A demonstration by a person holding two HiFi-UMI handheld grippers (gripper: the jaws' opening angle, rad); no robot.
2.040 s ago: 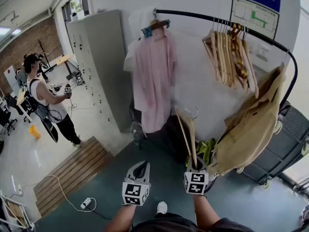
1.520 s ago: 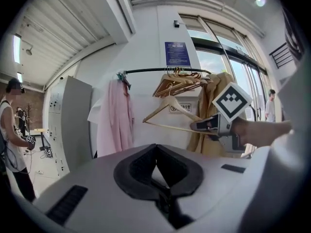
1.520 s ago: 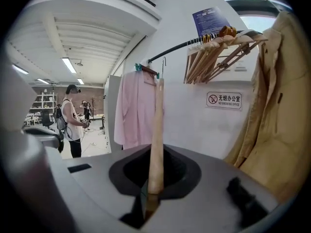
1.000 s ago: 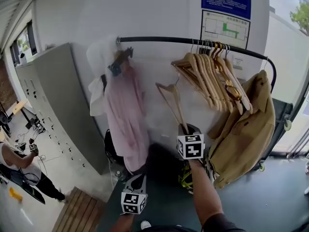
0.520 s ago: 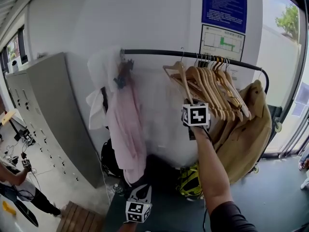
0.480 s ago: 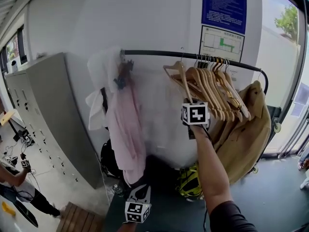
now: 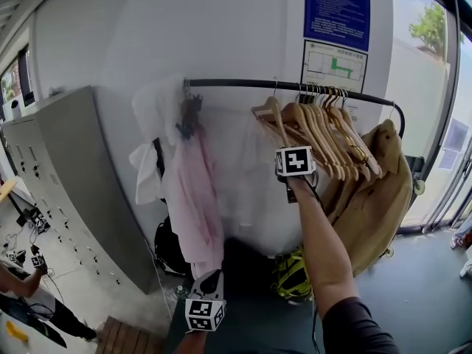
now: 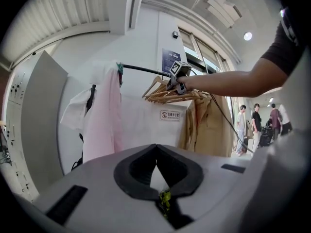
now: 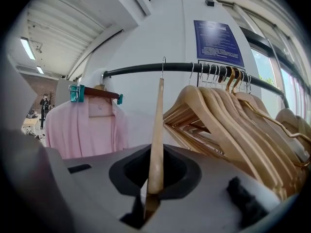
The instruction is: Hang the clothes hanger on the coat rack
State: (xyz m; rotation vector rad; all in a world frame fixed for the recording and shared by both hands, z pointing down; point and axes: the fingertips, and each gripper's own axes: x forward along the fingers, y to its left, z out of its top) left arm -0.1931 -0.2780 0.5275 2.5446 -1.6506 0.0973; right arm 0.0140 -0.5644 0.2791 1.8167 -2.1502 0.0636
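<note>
The black rail point(image 7: 236, 83) of the coat rack runs across the wall. My right gripper point(image 7: 289, 158) is raised just below it, shut on the lower part of a wooden hanger point(image 7: 270, 113). In the right gripper view this hanger point(image 9: 156, 135) stands edge-on between the jaws. Its wire hook reaches the rail point(image 9: 136, 70) just left of the hanging bunch; whether it rests on the rail I cannot tell. My left gripper point(image 7: 214, 277) hangs low in front of me. In its own view the left gripper point(image 8: 156, 147) has its tips together with nothing between them.
Several wooden hangers point(image 7: 332, 127) crowd the rail's right half, with a tan coat point(image 7: 380, 198) beyond them. A pink garment point(image 7: 193, 190) on a clip hanger hangs at the left end. A grey locker cabinet point(image 7: 70, 175) stands left. People stand far off point(image 8: 257, 125).
My right gripper has lifted the hanger from waist height to the rail, then nearly stopped. The left gripper stays low. The head view has tilted upward.
</note>
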